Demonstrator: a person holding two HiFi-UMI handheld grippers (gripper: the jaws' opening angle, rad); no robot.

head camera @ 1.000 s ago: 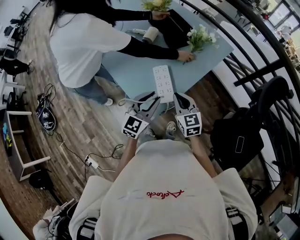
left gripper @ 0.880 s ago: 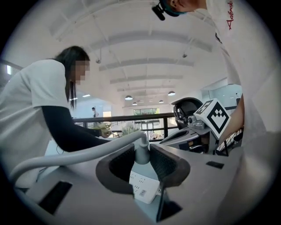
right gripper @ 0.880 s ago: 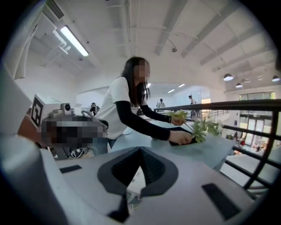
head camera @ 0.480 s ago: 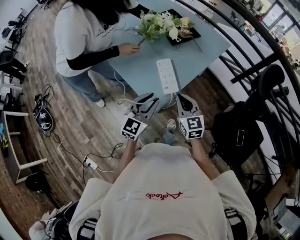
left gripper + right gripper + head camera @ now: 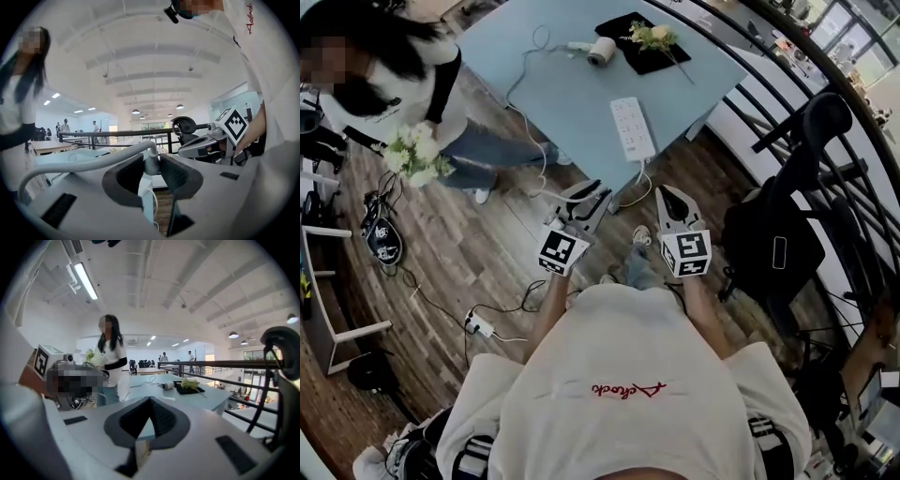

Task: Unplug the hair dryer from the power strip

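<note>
Left tongs (image 5: 152,164) stand partly open, seemingly pinching the end of a grey cable (image 5: 97,161); right tongs (image 5: 149,398) closed tip to tip, empty.

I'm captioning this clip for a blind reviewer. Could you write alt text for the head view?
Seen from above, the left gripper holds the end of the hair dryer's cable, which trails back to the hair dryer on a blue table. The power strip lies nearer; the right gripper is shut and empty.

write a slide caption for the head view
Left tool pinching a cord, right tool empty, facing a blue table with power strip and hair dryer.
</note>
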